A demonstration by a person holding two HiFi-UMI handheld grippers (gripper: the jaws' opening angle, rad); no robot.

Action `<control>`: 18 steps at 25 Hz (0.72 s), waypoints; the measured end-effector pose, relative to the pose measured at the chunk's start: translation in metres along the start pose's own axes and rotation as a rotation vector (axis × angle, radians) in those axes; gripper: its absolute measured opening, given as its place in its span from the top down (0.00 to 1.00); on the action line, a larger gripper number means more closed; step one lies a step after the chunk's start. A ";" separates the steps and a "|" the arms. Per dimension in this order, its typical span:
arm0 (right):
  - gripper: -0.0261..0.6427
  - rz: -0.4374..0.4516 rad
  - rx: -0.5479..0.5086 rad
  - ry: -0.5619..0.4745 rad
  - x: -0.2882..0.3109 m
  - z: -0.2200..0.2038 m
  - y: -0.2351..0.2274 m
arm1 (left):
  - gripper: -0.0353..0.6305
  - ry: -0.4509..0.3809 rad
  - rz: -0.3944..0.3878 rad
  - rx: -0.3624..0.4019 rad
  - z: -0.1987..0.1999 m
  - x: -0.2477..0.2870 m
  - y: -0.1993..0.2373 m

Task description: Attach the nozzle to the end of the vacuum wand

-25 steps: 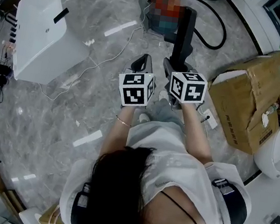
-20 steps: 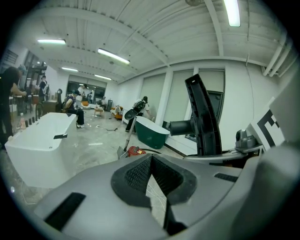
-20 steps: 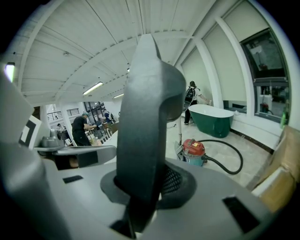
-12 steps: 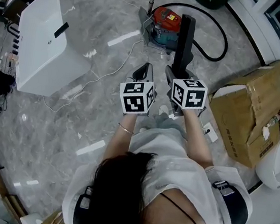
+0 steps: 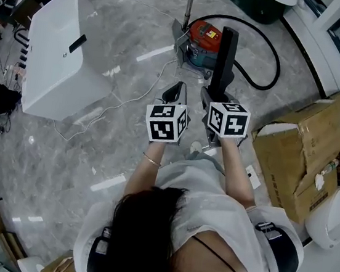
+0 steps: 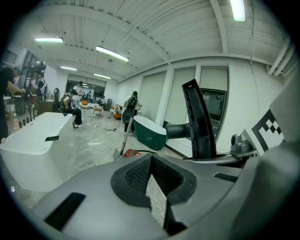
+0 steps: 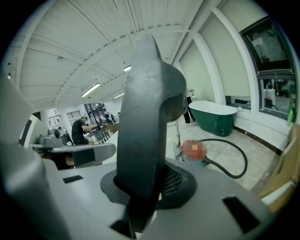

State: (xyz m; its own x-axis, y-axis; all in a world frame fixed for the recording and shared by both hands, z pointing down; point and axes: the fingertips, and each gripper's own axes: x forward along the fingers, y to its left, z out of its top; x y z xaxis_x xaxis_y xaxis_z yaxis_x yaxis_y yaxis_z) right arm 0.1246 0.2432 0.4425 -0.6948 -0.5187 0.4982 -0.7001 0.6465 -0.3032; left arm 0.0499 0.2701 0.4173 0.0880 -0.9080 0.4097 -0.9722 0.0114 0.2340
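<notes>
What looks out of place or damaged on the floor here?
The brown cardboard box at the right is torn open, its flaps crumpled and sagging. A thin white cable snakes loose across the grey marble floor between the white box-shaped unit and the red vacuum canister, a possible trip hazard. No spill visible.

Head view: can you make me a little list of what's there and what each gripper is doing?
right gripper: shut on the black nozzle, which sticks up out of it
left gripper: shut, nothing in it
vacuum: red, on the floor ahead of both grippers
wand: metal tube standing up beside the vacuum; the nozzle is not on it yet
hose: black, loops out from the vacuum to the right
cardboard box: on the floor at the right
white tub: at the left
</notes>
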 end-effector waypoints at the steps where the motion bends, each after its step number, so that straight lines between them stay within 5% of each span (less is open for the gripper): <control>1: 0.83 0.004 -0.005 -0.004 0.002 0.005 -0.001 | 0.94 0.001 0.008 -0.008 0.002 0.004 0.002; 18: 0.83 0.023 -0.052 -0.005 0.033 0.039 -0.053 | 0.94 0.041 0.013 -0.031 0.005 0.073 -0.017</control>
State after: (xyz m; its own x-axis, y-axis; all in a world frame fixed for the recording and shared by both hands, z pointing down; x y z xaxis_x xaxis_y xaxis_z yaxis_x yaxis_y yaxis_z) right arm 0.1322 0.1702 0.4426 -0.7115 -0.5059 0.4876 -0.6744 0.6864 -0.2720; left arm 0.0712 0.2017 0.4384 0.0852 -0.8897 0.4484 -0.9662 0.0361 0.2553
